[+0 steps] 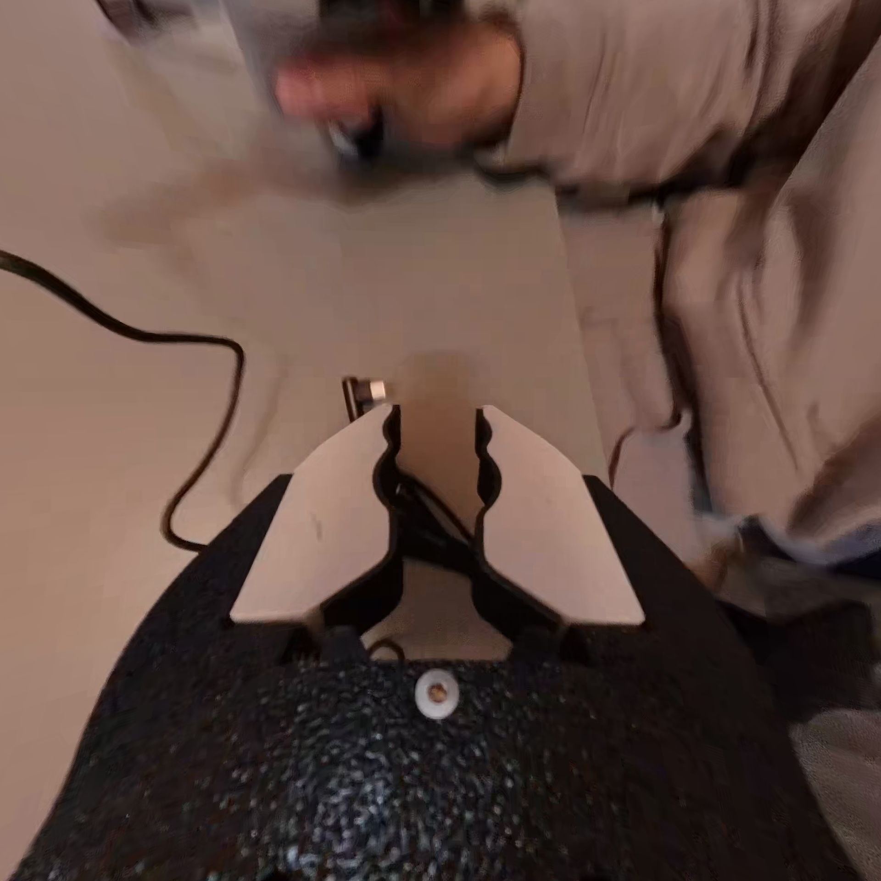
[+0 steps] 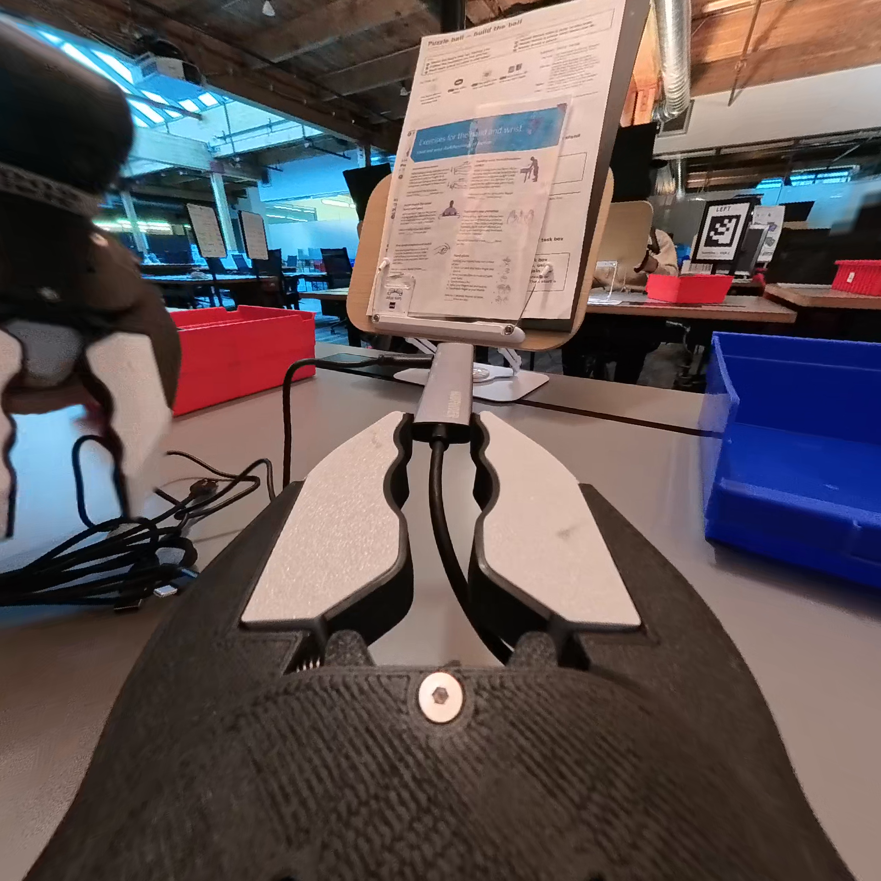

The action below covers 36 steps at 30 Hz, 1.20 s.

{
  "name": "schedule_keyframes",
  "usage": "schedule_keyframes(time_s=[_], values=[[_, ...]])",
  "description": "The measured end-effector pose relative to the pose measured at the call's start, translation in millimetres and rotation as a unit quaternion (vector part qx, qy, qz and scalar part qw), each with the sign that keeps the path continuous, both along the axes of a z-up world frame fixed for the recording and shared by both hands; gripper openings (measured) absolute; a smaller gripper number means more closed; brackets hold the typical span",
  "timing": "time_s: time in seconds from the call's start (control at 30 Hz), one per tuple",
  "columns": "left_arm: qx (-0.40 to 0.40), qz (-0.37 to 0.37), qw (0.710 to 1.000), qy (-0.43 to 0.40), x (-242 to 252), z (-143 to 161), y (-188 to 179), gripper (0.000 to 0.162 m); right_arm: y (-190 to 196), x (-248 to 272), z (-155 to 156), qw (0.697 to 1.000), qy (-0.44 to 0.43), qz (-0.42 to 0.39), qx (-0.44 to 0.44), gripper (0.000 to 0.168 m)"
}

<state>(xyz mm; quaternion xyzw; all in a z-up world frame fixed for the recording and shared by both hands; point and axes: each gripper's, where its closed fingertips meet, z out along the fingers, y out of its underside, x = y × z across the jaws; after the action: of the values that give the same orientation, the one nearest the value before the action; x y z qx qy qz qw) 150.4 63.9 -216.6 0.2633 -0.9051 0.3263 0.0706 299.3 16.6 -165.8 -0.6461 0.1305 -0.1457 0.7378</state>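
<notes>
The right gripper (image 2: 441, 419) is clamped on a slim grey hub (image 2: 445, 381) at centre frame, its black cable (image 2: 441, 515) trailing back between the fingers. The hub looks light, stiff and smooth, best held across its flat sides. The left gripper (image 1: 437, 410) stands apart and empty over the table (image 1: 119, 429), a loose plug (image 1: 369, 392) just beside its tip.

The left gripper (image 1: 437, 419), jaws parted, hovers over a black cable's plug (image 1: 369, 392) on the table (image 1: 95, 190).

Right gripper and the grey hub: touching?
Touching. The right wrist view shows the right gripper with both fingertips pressed against the near end of the grey hub, no gap either side.
</notes>
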Motion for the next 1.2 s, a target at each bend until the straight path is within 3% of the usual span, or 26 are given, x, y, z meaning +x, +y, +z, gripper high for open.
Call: schedule_keyframes(time_s=[0.13, 0.33, 0.43, 0.53, 0.67, 0.73, 0.8, 0.87, 0.93, 1.07, 1.13, 1.2], values=[[0.040, 0.006, 0.997, 0.070, 16.4, -28.8, 10.4, 0.039, -2.2, 2.5, 0.7, 1.000, 0.009, -0.001, 0.008, 0.024], [-0.050, 0.017, 0.979, 0.197, 23.2, -42.2, -3.5, 0.028, -2.9, 2.3, 1.3, 1.000, 0.015, 0.006, 0.013, 0.024], [-0.052, -0.002, 0.977, 0.208, 16.4, -47.7, -3.9, 0.010, -2.3, 1.6, 1.0, 1.000, 0.013, 0.008, 0.010, 0.024], [-0.114, 0.007, 0.974, 0.197, 18.2, -31.6, -6.1, 0.008, -1.3, 0.6, 0.6, 1.000, 0.011, 0.010, 0.007, 0.024], [-0.216, 0.120, 0.946, 0.208, 38.1, -2.2, 3.4, 0.007, -1.4, 0.8, 0.4, 1.000, 0.011, 0.009, 0.006, 0.024], [-0.276, 0.232, 0.907, 0.217, 58.6, 11.1, 14.6, 0.007, -1.8, 1.1, 0.6, 1.000, 0.011, 0.008, 0.007, 0.024], [-0.333, 0.348, 0.849, 0.218, 76.2, 18.4, 31.8, 0.007, -1.9, 1.2, 0.7, 1.000, 0.010, 0.006, 0.007, 0.024], [-0.326, 0.452, 0.808, 0.191, 82.0, 5.7, 56.7, 0.007, -1.7, 1.0, 0.6, 1.000, 0.008, 0.005, 0.006, 0.024], [-0.282, 0.527, 0.787, 0.152, 76.9, -12.3, 83.9, 0.008, -2.0, 1.4, 0.6, 1.000, 0.006, 0.001, 0.005, 0.024], [-0.225, 0.600, 0.762, 0.094, 65.2, -26.8, 129.4, 0.009, -1.0, 1.0, 0.0, 1.000, 0.003, 0.000, 0.001, 0.024], [-0.258, 0.588, 0.759, 0.108, 65.2, -21.9, 131.4, 0.027, 0.4, 0.6, -1.0, 1.000, -0.001, 0.000, -0.005, 0.024], [-0.329, 0.560, 0.750, 0.121, 69.8, -8.0, 128.2, 0.029, 1.4, -0.6, -1.4, 1.000, -0.004, 0.002, -0.009, 0.024]])
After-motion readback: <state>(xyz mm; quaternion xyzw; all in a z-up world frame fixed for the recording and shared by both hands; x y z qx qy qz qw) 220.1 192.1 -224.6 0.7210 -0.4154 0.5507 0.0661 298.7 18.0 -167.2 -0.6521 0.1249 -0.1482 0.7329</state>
